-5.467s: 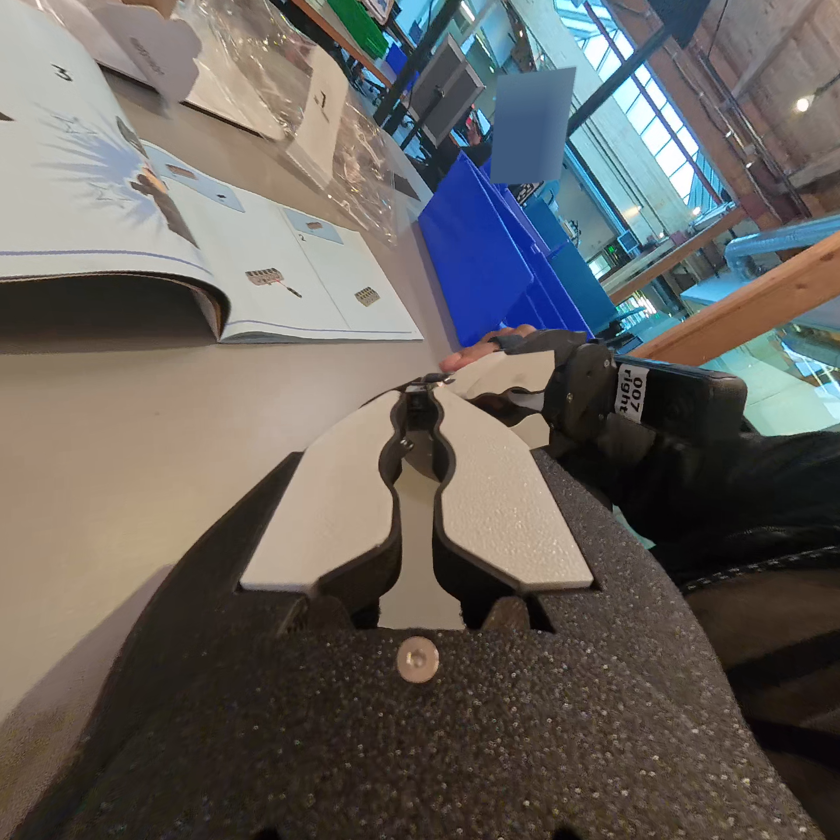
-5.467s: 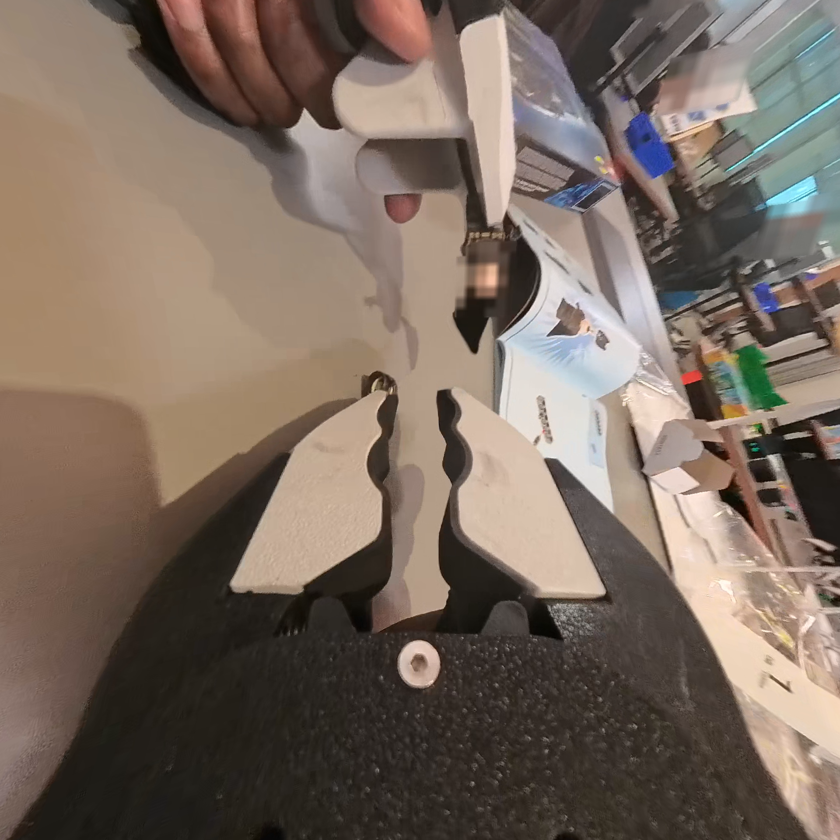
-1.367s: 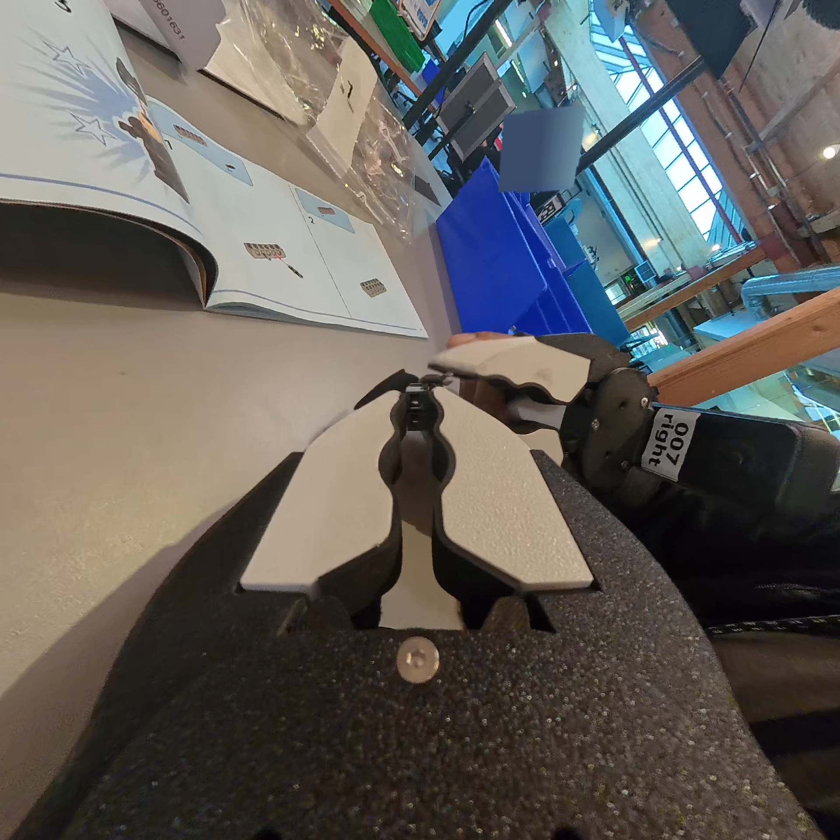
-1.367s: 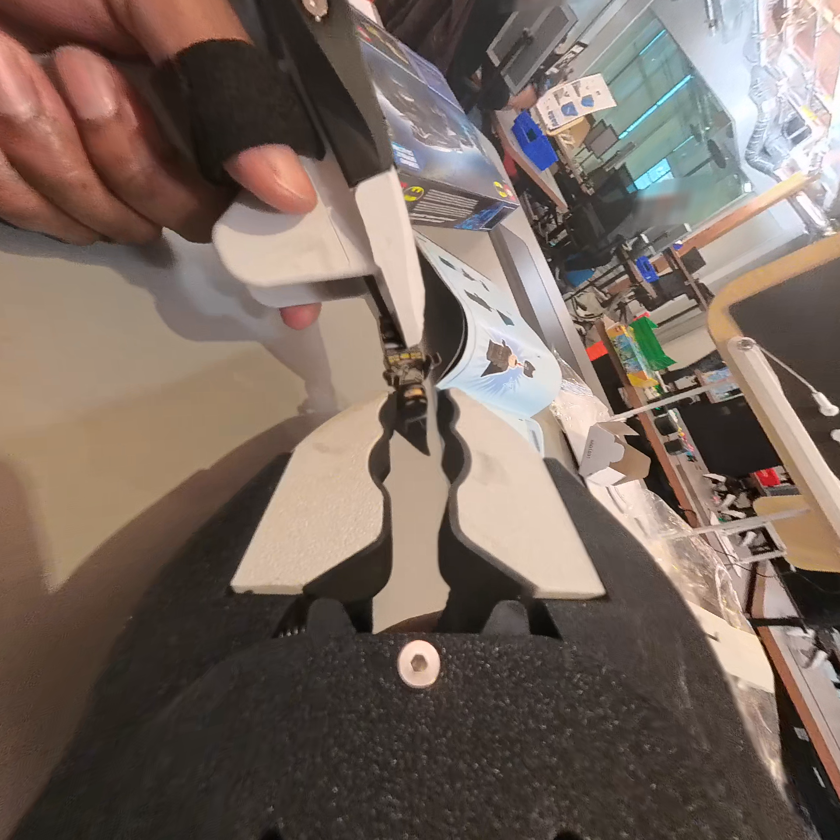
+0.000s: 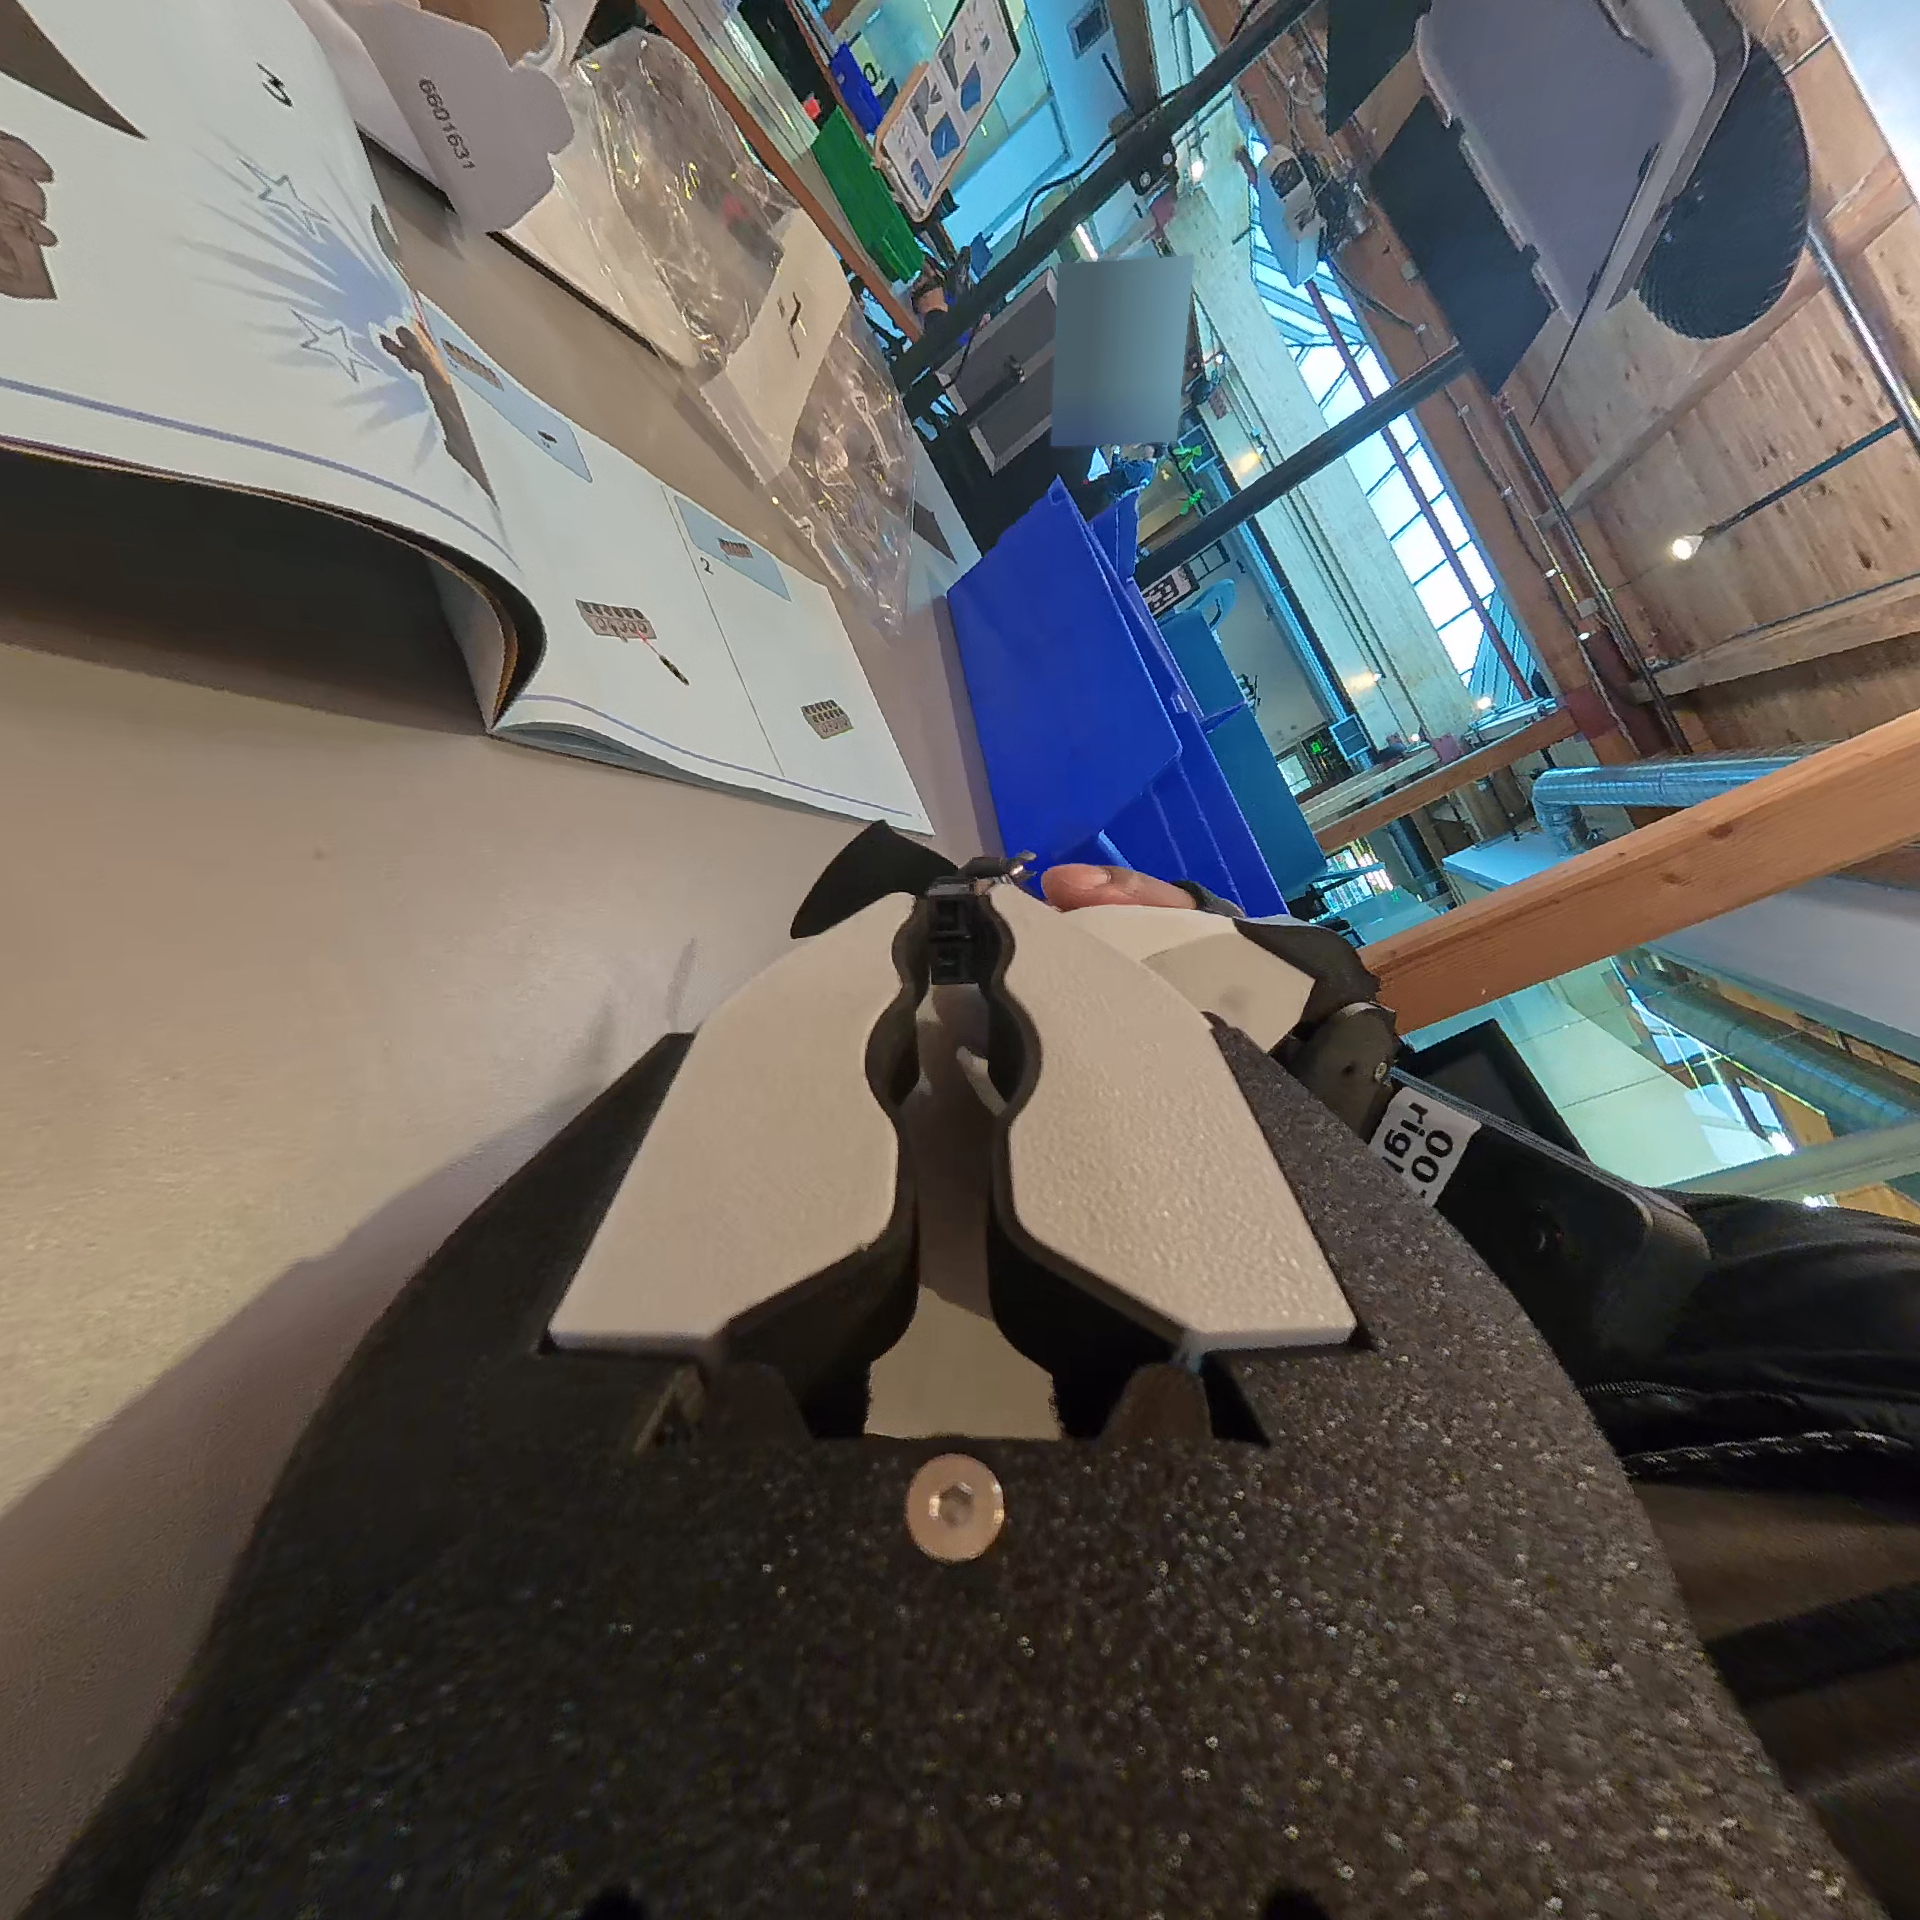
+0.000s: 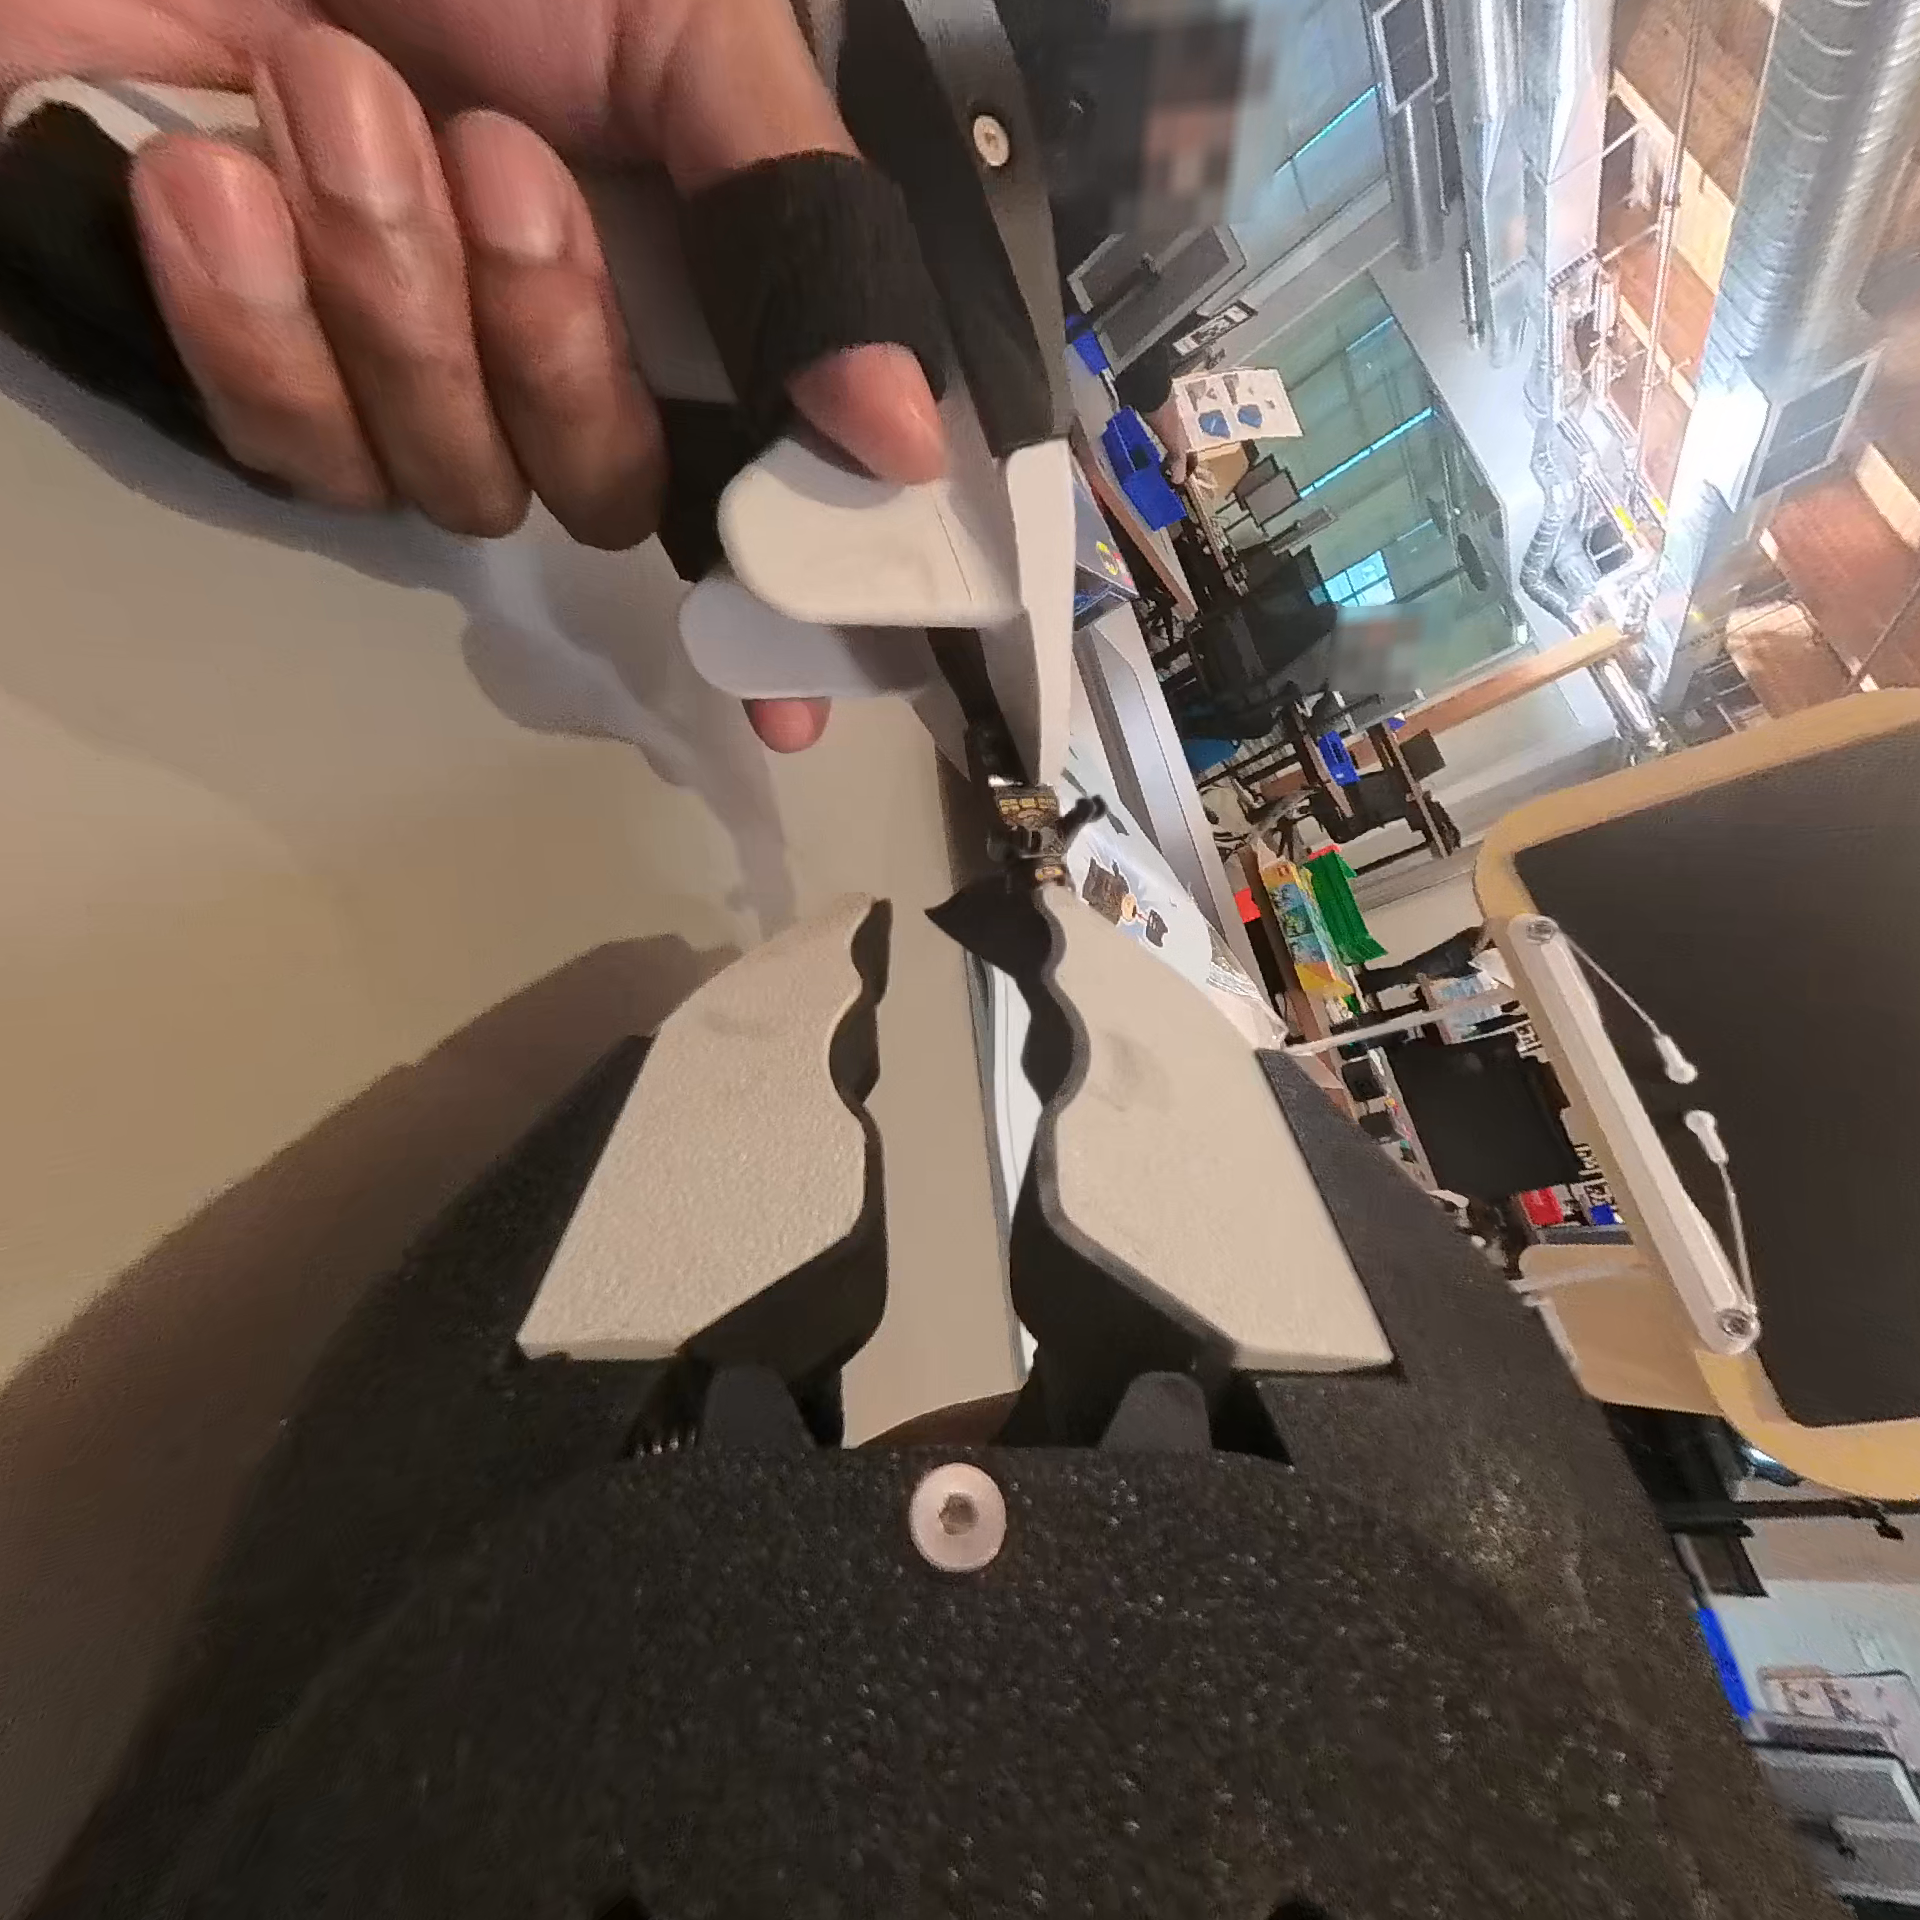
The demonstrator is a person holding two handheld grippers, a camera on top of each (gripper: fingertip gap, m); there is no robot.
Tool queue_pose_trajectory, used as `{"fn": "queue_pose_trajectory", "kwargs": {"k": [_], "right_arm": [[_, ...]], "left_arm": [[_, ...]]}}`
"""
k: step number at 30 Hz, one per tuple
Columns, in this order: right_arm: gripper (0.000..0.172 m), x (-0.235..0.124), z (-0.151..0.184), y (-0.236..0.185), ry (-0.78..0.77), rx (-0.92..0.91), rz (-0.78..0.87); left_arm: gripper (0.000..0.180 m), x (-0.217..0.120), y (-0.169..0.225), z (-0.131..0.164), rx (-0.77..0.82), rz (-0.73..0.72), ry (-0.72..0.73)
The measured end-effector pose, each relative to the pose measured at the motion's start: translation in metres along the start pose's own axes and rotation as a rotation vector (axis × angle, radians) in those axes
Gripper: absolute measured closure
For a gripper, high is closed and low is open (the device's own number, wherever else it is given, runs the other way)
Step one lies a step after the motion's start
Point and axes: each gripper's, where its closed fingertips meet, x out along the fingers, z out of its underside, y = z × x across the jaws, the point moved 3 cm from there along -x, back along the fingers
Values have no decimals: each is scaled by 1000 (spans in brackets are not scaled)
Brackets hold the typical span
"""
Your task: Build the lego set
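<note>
Left wrist view first: your left gripper (image 5: 954,940) is pinched down narrow on a small black toy figure (image 5: 948,935), legs end in the tips, both pads pressed against it. Its black cape (image 5: 857,883) fans out past the left tip, so the body sticks forward where the other tool can reach it. The open instruction booklet (image 5: 665,665) lies on the grey table (image 5: 260,987) just ahead, with clear plastic bags (image 5: 727,239) further back. The right gripper comes in from the right, a fingertip (image 5: 1091,888) of your hand showing beside it.

Right wrist view: your right gripper (image 6: 966,925) stands partly open with nothing pressed between its pads. The cape (image 6: 987,925) dangles into that gap and lies against the right finger (image 6: 1153,1132), but I can't tell if it's actually touching. The figure's printed torso (image 6: 1031,831) hangs from the left gripper's tips just above, your hand (image 6: 436,312) wrapped round that tool.
</note>
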Motion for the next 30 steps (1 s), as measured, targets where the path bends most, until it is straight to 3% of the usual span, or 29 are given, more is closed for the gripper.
{"fn": "queue_pose_trajectory", "kwargs": {"k": [30], "right_arm": [[154, 10, -7, -7, -33, -59, 60]], "left_arm": [[173, 4, 3, 4, 8, -6, -1]]}}
